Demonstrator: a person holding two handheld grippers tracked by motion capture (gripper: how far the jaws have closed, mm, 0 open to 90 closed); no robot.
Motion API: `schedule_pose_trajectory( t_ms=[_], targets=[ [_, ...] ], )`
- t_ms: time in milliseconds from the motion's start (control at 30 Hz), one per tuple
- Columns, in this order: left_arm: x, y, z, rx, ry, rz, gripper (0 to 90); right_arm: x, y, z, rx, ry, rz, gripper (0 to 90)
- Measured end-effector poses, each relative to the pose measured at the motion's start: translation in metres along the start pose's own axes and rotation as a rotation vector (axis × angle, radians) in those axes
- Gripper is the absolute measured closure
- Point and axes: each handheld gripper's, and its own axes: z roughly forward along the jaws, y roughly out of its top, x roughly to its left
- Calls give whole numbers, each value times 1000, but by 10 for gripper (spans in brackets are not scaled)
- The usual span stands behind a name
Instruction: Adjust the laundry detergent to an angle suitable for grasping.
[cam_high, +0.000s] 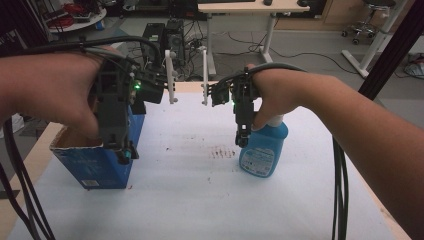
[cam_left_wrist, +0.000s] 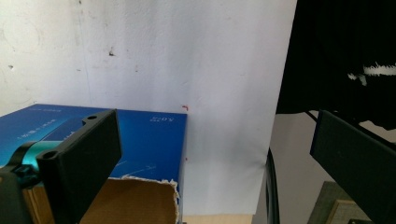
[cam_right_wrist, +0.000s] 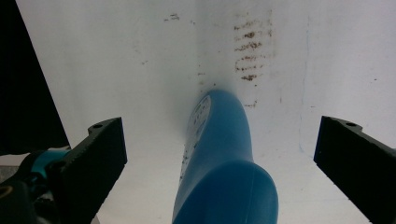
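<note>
A blue cardboard box (cam_high: 95, 165) with a torn open top stands at the table's left. My left gripper (cam_high: 125, 152) hangs over its right side, pointing down, jaws wide open with nothing between them. In the left gripper view the box (cam_left_wrist: 149, 135) lies under the left jaw of that gripper (cam_left_wrist: 212, 126). A blue plastic bottle (cam_high: 262, 150) stands right of centre. My right gripper (cam_high: 242, 137) is just above it. In the right gripper view the bottle (cam_right_wrist: 224, 154) rises between the open jaws of that gripper (cam_right_wrist: 219, 126), and neither jaw touches it.
A white sheet (cam_high: 200, 200) covers the table, with brown stains (cam_high: 220, 151) left of the bottle. Black cables trail from both grippers along the left and right edges. A black post (cam_high: 390, 55) leans at the far right. Beyond the table stand a desk and a computer tower (cam_high: 165, 40).
</note>
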Motion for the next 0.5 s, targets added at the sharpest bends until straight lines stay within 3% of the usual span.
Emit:
schedule_pose_trajectory(
  t_ms=[500],
  targets=[
    [-2,3,0,4,-4,0,21,2,0,-3,-10,-3,-8,17]
  ],
)
